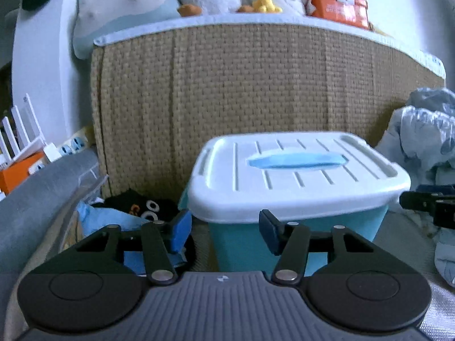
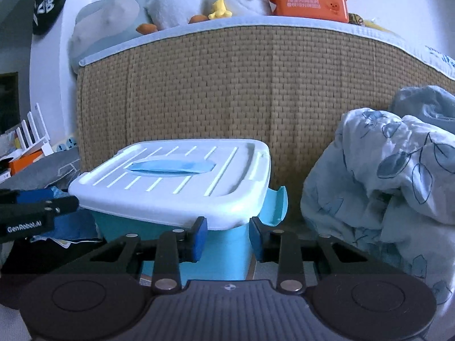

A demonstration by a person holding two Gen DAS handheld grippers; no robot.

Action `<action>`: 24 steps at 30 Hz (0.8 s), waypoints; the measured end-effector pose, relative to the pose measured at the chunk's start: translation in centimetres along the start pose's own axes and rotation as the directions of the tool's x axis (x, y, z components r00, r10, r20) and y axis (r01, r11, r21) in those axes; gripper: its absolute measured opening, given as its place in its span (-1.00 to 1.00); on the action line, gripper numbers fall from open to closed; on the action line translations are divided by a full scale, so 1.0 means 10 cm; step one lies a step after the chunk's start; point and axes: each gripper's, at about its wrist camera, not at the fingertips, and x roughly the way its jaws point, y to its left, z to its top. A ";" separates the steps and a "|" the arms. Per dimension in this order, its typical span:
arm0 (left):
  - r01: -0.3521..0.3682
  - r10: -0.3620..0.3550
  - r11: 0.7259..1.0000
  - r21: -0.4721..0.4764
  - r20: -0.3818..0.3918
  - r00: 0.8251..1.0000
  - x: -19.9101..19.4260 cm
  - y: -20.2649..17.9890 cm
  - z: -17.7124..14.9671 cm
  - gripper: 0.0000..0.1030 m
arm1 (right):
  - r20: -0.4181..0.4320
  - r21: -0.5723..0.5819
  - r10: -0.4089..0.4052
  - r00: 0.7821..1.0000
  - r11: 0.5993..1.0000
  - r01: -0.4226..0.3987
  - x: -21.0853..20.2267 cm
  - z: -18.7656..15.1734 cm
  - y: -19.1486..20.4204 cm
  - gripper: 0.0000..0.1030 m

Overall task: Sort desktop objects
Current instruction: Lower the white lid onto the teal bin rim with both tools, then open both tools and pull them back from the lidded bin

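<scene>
- Storage box [image 1: 295, 187], teal body with a white lid [image 2: 170, 176] and a recessed blue handle [image 1: 298, 161]: stands closed directly ahead of both grippers, backed by a woven rattan panel [image 1: 250, 85].
- Left gripper [image 1: 226, 231]: at the box's left front corner, jaws apart, straddling the corner below the lid rim; contact cannot be told.
- Right gripper [image 2: 227, 237]: at the right front corner, jaws partly closed around the teal wall under the rim, beside the side latch [image 2: 277, 207]; grip uncertain.
- Both hands equally near; a two-handed lift is probably intended.
- Obstacles: rumpled floral bedding [image 2: 392, 170] right, black plush toy [image 1: 139, 203] left.
- Orange first-aid box [image 2: 308, 0] above.
</scene>
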 end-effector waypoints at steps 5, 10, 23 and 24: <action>0.011 -0.011 1.000 -0.001 -0.025 1.000 0.08 -0.07 0.03 0.05 | -0.019 -0.015 -0.008 1.000 1.000 0.007 0.06 0.03 0.02 -0.30; 0.038 -0.038 0.999 0.020 -0.032 0.999 0.12 -0.09 0.07 0.06 | -0.015 -0.020 -0.008 1.000 1.000 0.008 0.07 0.05 0.03 -0.30; 0.081 -0.083 0.996 -0.039 -0.043 0.996 -0.74 -0.06 -0.15 0.08 | -0.005 0.028 -0.008 1.000 1.000 0.008 -0.58 -0.17 -0.05 -0.29; 0.078 -0.080 0.996 -0.041 -0.040 0.996 -0.82 -0.07 -0.17 0.08 | -0.008 0.020 -0.013 1.000 1.000 0.013 -0.63 -0.19 -0.03 -0.29</action>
